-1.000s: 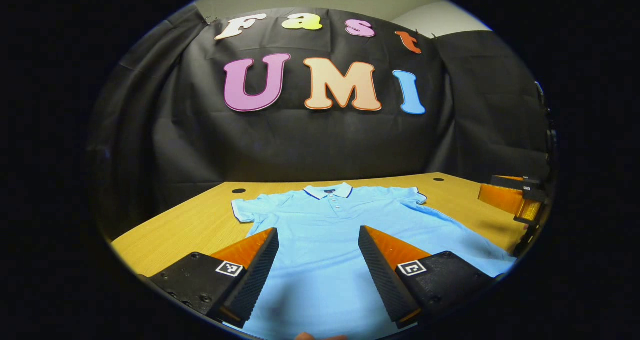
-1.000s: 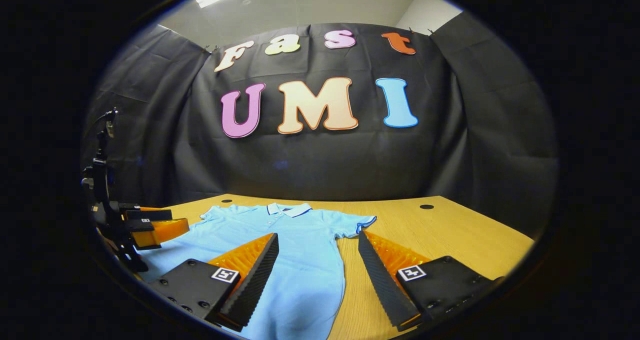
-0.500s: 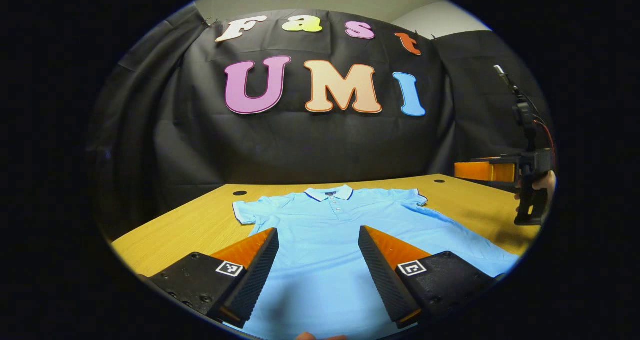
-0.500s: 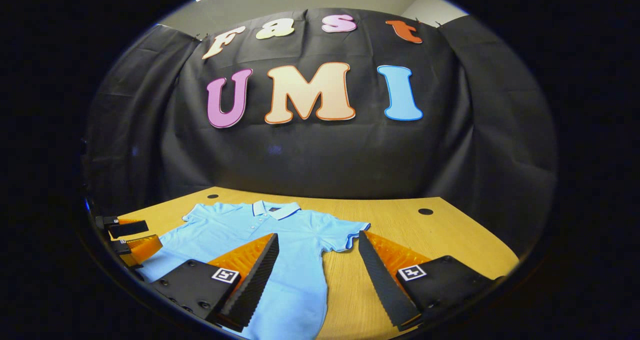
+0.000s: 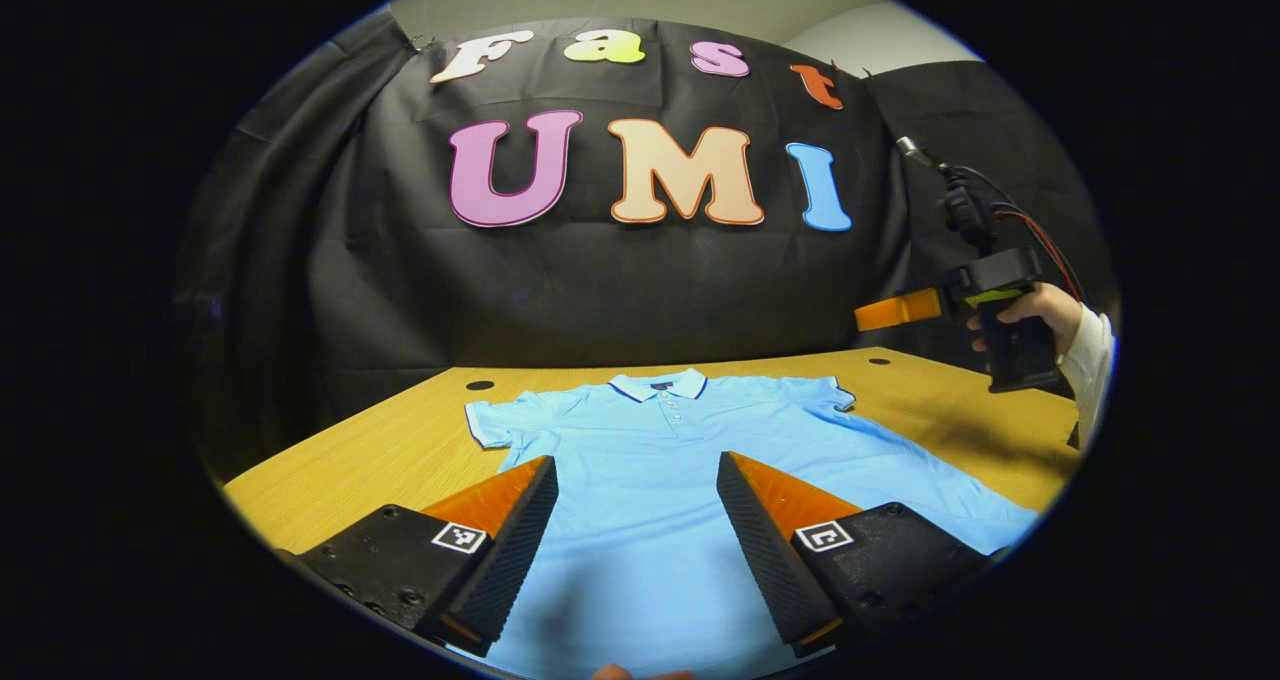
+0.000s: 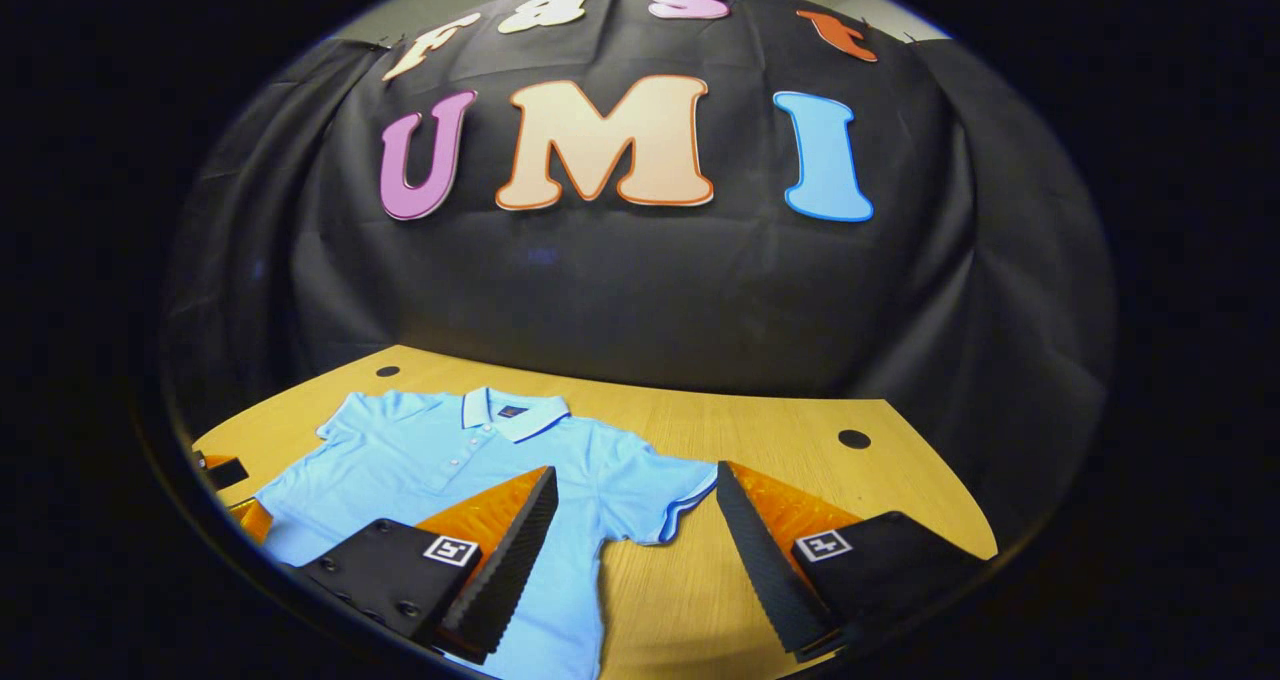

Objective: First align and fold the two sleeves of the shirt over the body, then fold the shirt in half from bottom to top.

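Nothing is folded yet: the polo shirt [image 5: 660, 460] lies flat on the surface [image 6: 780, 430], both sleeves out, both grippers' fingers apart and empty.

A wooden table [image 5: 400, 440] with a light, yellowish grain carries a single garment. Small dark round holes sit near its far edge, one toward the far left corner [image 5: 478, 384] and one toward the far right [image 5: 878, 360]. A light blue polo shirt [image 5: 660, 480] lies flat and face up directly on the table, collar toward the far edge, hem toward the near edge, both short sleeves spread out to the sides. In the right gripper view bare wood [image 6: 800, 440] lies right of the shirt.
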